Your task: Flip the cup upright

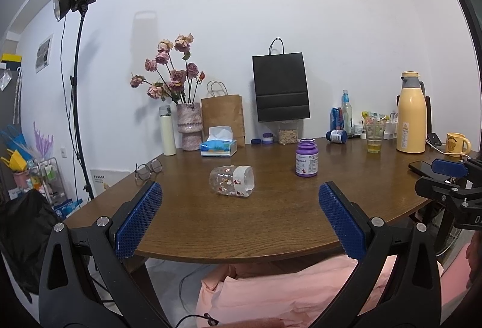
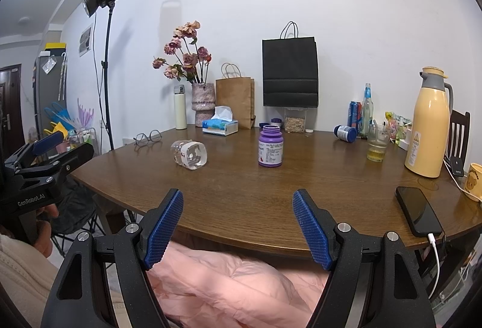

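A: Starting at our own fingers: the left gripper (image 1: 239, 218) has its two blue pads (image 1: 139, 219) spread wide with nothing between them, held at the near edge of the wooden table (image 1: 271, 222).

B: Same on our other side. The right gripper (image 2: 238, 227) stands spread apart and empty, its fingertips (image 2: 311, 233) over the table's near rim, above the pink fabric (image 2: 229, 282) in our lap.

A: Taking the clear cup (image 1: 232, 180) as our landmark: it lies on its side on the table, well ahead of the left gripper, white-rimmed mouth turned toward our right. We see small red and pink prints on its wall, though we can't make out what they show.

B: From the right wrist view the cup (image 2: 189, 154) sits ahead and to the left of our fingers, untouched.

A: To the right of the cup stands the purple pill bottle (image 1: 306, 157), upright, apart from it. Left of the cup, the eyeglasses (image 1: 148, 169) rest near the table edge.

B: Behind the cup we have the tissue box (image 1: 219, 145) and the vase of dried roses (image 1: 188, 126). Far right of it, the yellow thermos jug (image 2: 427, 126), and a black phone (image 2: 418, 211) on its charging cable.
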Demonstrator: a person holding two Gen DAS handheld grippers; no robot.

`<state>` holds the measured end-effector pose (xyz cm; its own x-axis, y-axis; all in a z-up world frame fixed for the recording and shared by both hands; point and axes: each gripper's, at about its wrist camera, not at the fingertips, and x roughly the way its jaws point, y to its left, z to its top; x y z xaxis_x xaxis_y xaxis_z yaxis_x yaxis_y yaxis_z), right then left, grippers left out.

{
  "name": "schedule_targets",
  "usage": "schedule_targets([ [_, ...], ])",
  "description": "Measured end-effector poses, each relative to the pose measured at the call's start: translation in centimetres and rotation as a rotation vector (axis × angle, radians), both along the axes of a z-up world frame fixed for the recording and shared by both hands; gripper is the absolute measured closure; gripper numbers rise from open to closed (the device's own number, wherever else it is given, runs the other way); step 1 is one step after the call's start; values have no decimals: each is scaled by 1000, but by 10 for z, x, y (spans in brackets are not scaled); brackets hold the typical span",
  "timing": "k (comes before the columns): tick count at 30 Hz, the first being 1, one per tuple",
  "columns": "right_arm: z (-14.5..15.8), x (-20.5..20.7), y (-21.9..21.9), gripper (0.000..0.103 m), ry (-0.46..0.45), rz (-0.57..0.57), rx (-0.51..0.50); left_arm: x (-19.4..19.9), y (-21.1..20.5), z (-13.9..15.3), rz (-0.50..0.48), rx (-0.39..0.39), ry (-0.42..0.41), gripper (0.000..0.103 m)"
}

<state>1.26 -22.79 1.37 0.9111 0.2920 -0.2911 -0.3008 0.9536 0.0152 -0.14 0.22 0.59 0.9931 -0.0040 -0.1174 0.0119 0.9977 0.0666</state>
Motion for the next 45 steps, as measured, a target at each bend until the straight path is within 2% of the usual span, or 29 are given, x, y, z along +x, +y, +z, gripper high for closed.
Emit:
schedule_targets([
  [14, 1, 2, 1, 23, 3, 2, 0, 2, -2, -4, -38, -12, 11, 0],
  [36, -4, 1, 3, 23, 6, 4, -2, 3, -3, -6, -9, -12, 8, 0],
  [41, -4, 12, 11, 23, 19, 40, 15, 13, -1, -7, -29, 3, 18, 0],
  [45, -4, 43, 38, 23, 57, 110, -18, 47, 19, 2, 45, 7, 9, 0],
])
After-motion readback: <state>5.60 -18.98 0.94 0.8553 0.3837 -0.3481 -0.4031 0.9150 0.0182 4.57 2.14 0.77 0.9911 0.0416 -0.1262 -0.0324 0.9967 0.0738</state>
